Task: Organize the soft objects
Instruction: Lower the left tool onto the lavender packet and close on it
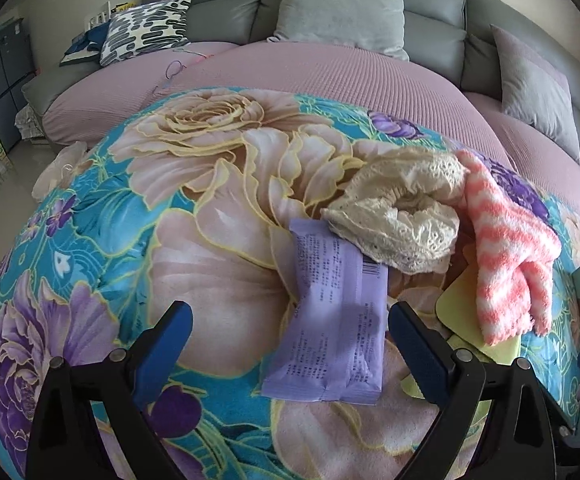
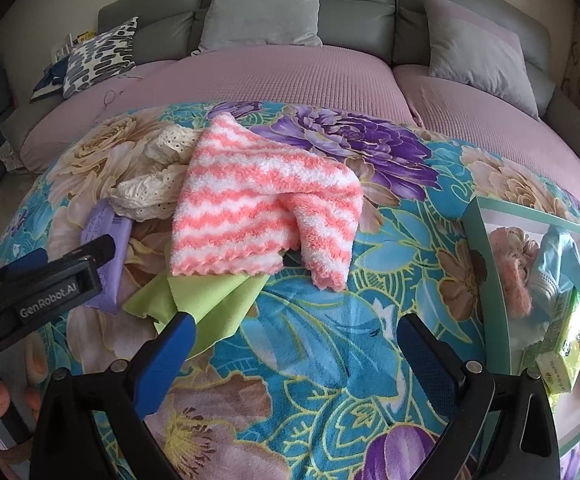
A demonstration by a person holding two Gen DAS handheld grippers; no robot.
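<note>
On a floral blanket [image 1: 218, 240] lie a purple packet [image 1: 331, 312], a cream lace cloth [image 1: 401, 216], a pink-and-white striped fluffy cloth [image 1: 505, 248] and a lime green cloth [image 1: 485, 344] under it. My left gripper [image 1: 290, 344] is open, its jaws on either side of the purple packet's near end. My right gripper [image 2: 295, 344] is open and empty above the blanket, just in front of the striped cloth [image 2: 258, 200] and green cloth [image 2: 210, 300]. The lace cloth [image 2: 158, 176] and packet [image 2: 108, 248] lie left of them. The left gripper's body [image 2: 42, 284] shows at the left.
A green-rimmed box [image 2: 485, 280] at the right holds a pink knit, a blue cloth, green packets and toys. Behind is a mauve-covered sofa [image 2: 290, 80] with grey cushions [image 2: 262, 8] and a patterned pillow [image 1: 146, 28].
</note>
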